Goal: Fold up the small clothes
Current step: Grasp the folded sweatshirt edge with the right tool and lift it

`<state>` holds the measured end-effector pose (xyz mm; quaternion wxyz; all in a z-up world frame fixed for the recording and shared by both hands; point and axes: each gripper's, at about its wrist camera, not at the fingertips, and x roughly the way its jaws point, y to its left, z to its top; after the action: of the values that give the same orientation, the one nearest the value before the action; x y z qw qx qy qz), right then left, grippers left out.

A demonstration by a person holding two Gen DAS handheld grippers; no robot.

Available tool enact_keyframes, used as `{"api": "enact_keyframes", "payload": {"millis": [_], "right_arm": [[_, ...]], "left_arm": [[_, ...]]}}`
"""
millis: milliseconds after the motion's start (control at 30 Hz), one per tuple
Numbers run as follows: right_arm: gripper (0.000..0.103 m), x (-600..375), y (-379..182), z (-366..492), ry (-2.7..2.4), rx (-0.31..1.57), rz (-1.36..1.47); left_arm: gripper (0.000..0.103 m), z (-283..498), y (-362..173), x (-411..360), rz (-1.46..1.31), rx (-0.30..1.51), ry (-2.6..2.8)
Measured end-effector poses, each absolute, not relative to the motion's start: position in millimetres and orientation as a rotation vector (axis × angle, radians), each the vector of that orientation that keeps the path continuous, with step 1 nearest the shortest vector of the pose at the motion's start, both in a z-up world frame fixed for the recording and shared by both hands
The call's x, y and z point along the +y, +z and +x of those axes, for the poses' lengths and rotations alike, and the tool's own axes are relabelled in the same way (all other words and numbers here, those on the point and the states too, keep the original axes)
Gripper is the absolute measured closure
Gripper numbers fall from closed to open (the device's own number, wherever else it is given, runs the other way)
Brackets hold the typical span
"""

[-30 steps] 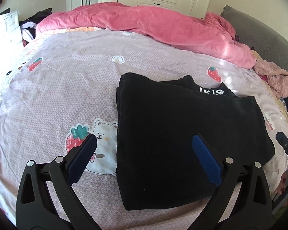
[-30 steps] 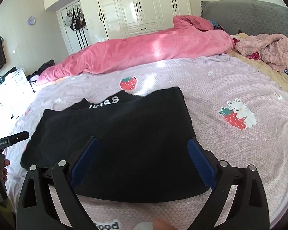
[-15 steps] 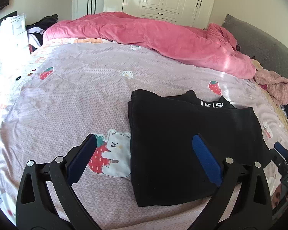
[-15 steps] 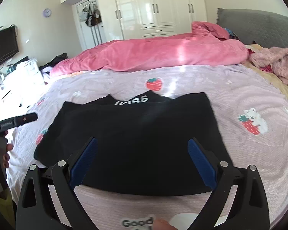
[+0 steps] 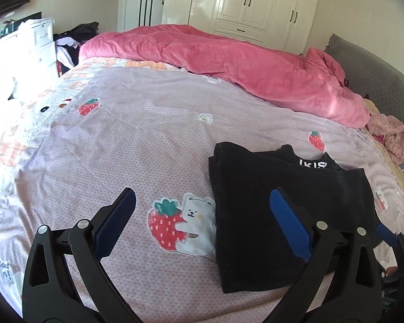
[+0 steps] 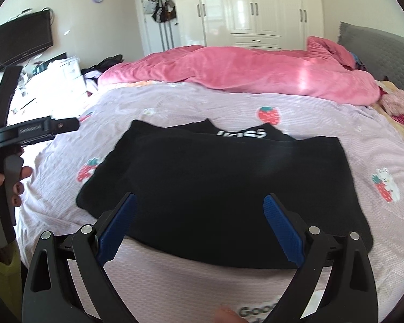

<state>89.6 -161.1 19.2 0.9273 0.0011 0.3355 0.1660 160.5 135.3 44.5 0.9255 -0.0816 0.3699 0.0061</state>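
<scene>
On the lilac strawberry-and-bear print bedsheet (image 5: 153,140), folded black knit garment with white lettering (image 6: 223,188) lying flat, left gripper (image 5: 202,212) and right gripper (image 6: 199,215) both spread wide, empty, above it, crumpled pink duvet (image 6: 242,72) behind, well apart, nothing obstructing.

Pink duvet (image 5: 242,62) on bed, wardrobe (image 6: 256,8) behind.

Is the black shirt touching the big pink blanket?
Apart. In the right wrist view, a wide strip of lilac bedsheet with a strawberry print lies between the black shirt and the pink blanket.
</scene>
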Motion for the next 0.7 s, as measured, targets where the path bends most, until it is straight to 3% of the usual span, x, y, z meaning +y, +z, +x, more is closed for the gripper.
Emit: {"api": "enact_keyframes", "payload": {"millis": [700], "right_arm": [[0.009,-39.9,-17.4,88.1,0.494,0.777,-0.232]], "left_arm": [[0.009,190.2,11.5,181.1,-0.273,0.818,0.106]]}}
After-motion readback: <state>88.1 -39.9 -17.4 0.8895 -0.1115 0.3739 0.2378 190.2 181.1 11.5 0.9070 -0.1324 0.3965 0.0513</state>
